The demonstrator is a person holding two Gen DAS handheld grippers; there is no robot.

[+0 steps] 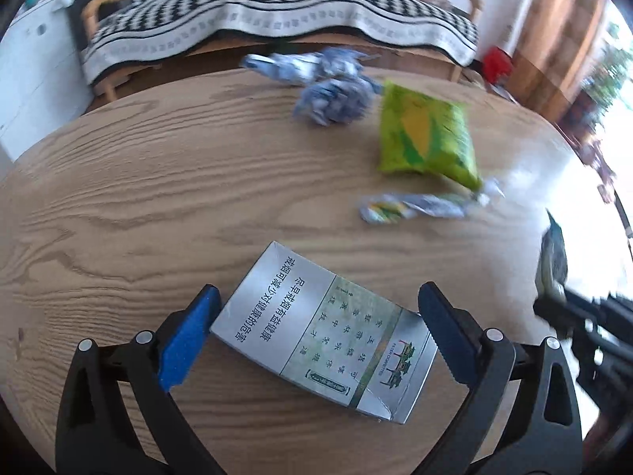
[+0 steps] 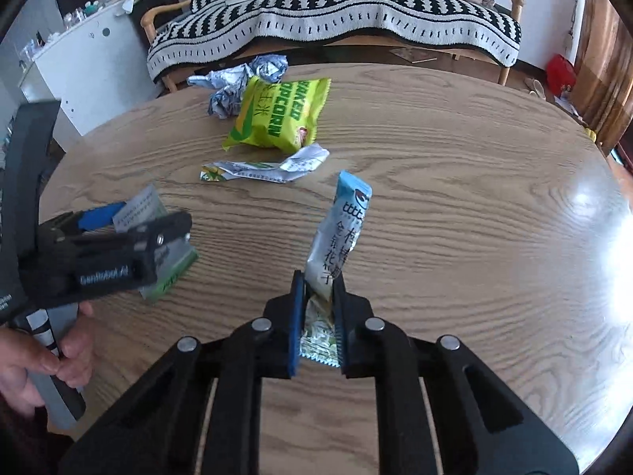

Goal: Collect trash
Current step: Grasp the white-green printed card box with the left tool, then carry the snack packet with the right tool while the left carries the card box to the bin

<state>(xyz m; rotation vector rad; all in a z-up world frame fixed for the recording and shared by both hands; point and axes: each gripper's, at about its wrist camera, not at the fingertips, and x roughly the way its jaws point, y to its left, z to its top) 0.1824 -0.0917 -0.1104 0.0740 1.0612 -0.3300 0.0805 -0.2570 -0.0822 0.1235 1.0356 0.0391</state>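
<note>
1. Right wrist view showed the right gripper point(image 2: 318, 277) with its jaws clamped on the lower end of a blue wrapper point(image 2: 343, 233), which stood lifted off the bench point(image 2: 474, 198); I judged that piece as picked up but not yet disposed of.
2. The wrapper's long axis ran nearly upright, leaning slightly right, its blue end pointing up and away from the camera.
3. Left wrist view showed the left gripper point(image 1: 316, 324) with jaws apart, straddling a silver box point(image 1: 316, 336) that lay flat on the bench; the pads did not seem to press it, so that grasp looked unfinished.
4. The box's long axis ran diagonally, from upper left to lower right, its torn-open end toward the lower right.
5. Still on the bench, well beyond both grippers, were a green bag point(image 2: 277, 118), a flat strip wrapper point(image 2: 265, 166) just in front of it, and crumpled foil point(image 2: 245, 79) behind it.
6. No bin was in view, so most of the collecting seemed left.
</note>
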